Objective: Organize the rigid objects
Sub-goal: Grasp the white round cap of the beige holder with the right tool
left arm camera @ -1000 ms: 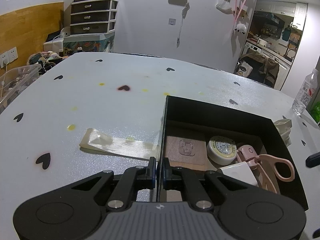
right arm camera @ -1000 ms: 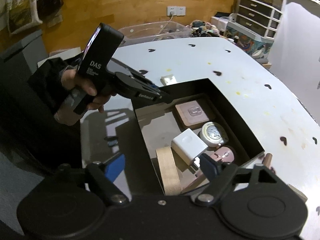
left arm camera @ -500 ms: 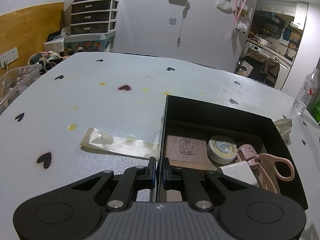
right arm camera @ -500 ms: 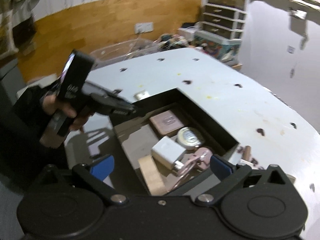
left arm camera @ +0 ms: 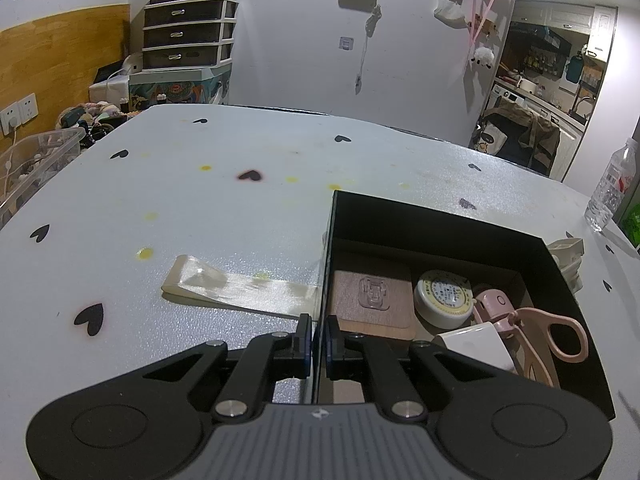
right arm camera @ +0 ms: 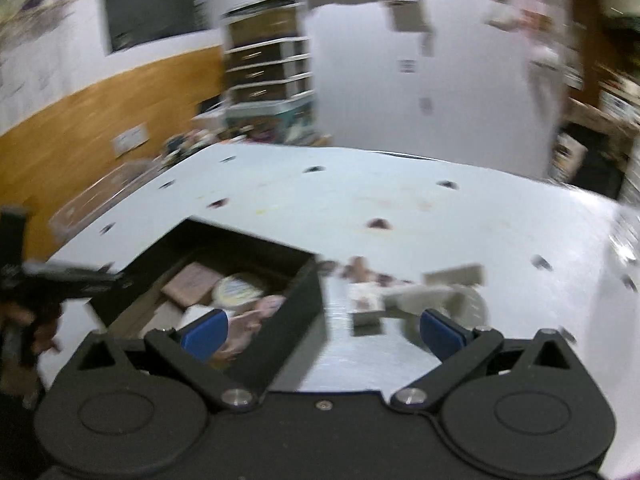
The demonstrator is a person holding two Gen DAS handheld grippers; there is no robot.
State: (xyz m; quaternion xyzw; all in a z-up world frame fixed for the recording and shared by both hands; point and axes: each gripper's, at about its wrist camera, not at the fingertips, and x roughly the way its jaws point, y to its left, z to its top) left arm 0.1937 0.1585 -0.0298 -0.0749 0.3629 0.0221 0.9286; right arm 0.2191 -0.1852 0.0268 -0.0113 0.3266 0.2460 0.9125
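Box (left arm camera: pixel 436 236) wall pinched by left fingers (left arm camera: pixel 304 336); right fingers (right arm camera: pixel 205 330) wide, empty.

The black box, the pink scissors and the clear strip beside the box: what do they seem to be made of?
Black box: probably matte card, going by its thin, straight, dull walls.
Pink scissors: handles look like smooth plastic; the blades are hidden.
Clear strip: seems glossy see-through plastic film or tape, since it glints and the white table shows through.

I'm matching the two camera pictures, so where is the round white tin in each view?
Left wrist: round white tin, right of centre, inside the black box, beside the brown pad.
Right wrist: blurred, left of centre, in the same box.
Shared landmark: the black box.
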